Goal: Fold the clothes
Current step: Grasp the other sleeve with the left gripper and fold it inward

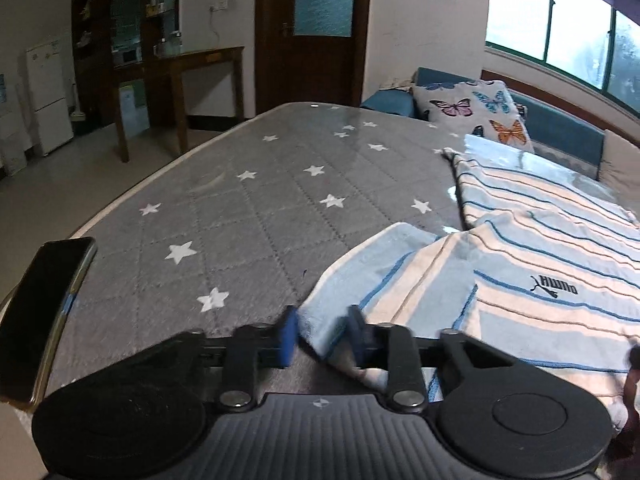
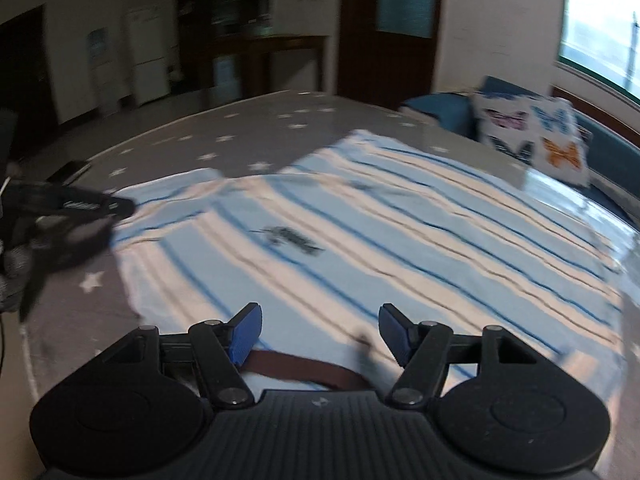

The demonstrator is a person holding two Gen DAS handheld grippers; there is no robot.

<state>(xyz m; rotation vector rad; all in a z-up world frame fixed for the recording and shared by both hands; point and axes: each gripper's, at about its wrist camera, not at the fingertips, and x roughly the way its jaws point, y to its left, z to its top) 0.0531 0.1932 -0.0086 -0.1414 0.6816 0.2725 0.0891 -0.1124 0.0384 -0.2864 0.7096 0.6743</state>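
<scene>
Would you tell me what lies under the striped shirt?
The striped shirt lies on the grey star-print cover. Whatever is beneath its middle is covered. The left gripper pinches its sleeve edge.

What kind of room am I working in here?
Most likely a home living area. The striped shirt lies on a star-patterned mat over a large flat surface, beside a blue sofa with a butterfly cushion. A white fridge and wooden shelves stand behind.
</scene>
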